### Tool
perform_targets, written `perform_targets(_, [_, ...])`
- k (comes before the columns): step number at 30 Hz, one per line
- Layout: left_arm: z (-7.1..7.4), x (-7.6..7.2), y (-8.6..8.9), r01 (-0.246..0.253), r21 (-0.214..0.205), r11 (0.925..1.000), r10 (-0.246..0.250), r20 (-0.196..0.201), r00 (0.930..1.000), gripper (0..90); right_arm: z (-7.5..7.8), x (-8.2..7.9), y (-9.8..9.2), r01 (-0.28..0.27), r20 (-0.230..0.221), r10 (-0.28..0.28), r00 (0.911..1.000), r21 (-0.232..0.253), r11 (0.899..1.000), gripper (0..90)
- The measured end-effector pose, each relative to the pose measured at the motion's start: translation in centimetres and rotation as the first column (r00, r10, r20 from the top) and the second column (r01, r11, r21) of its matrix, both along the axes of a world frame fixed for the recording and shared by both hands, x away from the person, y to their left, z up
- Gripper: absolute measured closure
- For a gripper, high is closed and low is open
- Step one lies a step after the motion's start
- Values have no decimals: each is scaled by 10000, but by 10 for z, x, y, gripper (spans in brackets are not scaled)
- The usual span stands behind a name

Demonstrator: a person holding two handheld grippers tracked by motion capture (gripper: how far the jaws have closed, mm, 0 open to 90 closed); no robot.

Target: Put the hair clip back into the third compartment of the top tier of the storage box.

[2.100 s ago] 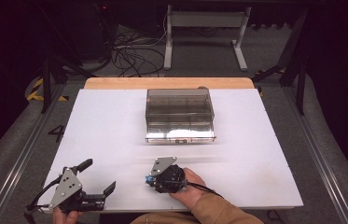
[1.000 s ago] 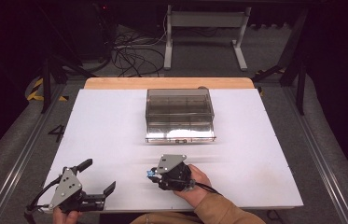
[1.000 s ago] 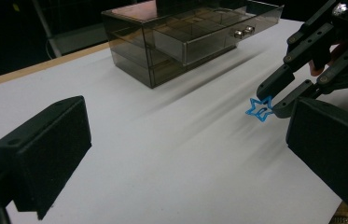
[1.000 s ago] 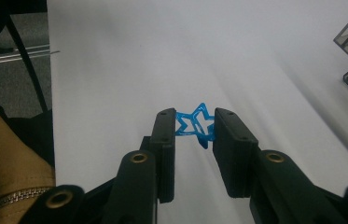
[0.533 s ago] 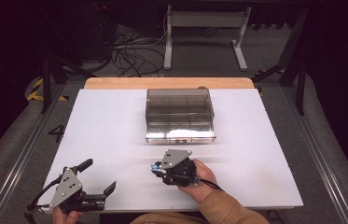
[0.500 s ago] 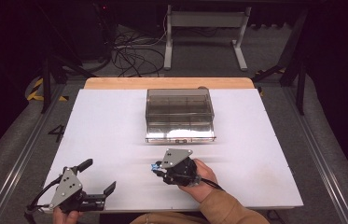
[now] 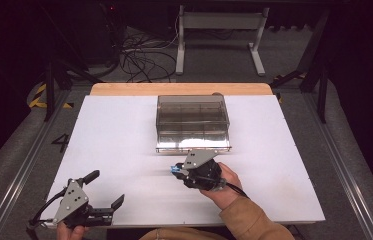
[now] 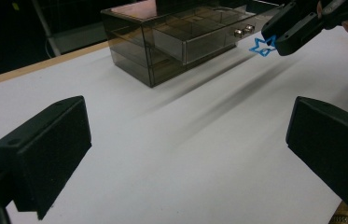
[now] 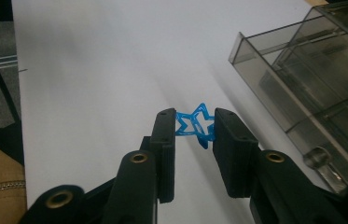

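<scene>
Right gripper view: right gripper (image 9: 195, 128) clamps a blue star (image 9: 194, 125); left gripper (image 8: 185, 154) gapes wide

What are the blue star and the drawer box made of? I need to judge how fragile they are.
The blue star looks like thin glossy plastic: an open outline, slightly see-through, pinched by the right tool. The drawer box looks like smoky clear hard plastic, perhaps acrylic: its dividers show through the shiny walls.

A white tabletop (image 7: 124, 135) with a wooden far edge was seen. Beyond it, tangled black cables (image 7: 139, 60) and a grey stand's legs (image 7: 219, 37) were seen on the floor. Yellow-black tape (image 7: 39, 95) was noted at left.
</scene>
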State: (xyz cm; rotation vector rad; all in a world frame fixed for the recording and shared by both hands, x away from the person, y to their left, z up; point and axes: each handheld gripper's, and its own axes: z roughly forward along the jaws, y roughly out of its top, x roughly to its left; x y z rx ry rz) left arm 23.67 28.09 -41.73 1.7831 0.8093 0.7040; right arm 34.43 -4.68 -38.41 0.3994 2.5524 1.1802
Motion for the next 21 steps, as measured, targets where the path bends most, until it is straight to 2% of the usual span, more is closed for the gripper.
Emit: perform_targets(21, [0,0,-1,-11,-67,10000,11,-5,10000,8,22,14,-30,861,165,-872,9961,574,9946,704])
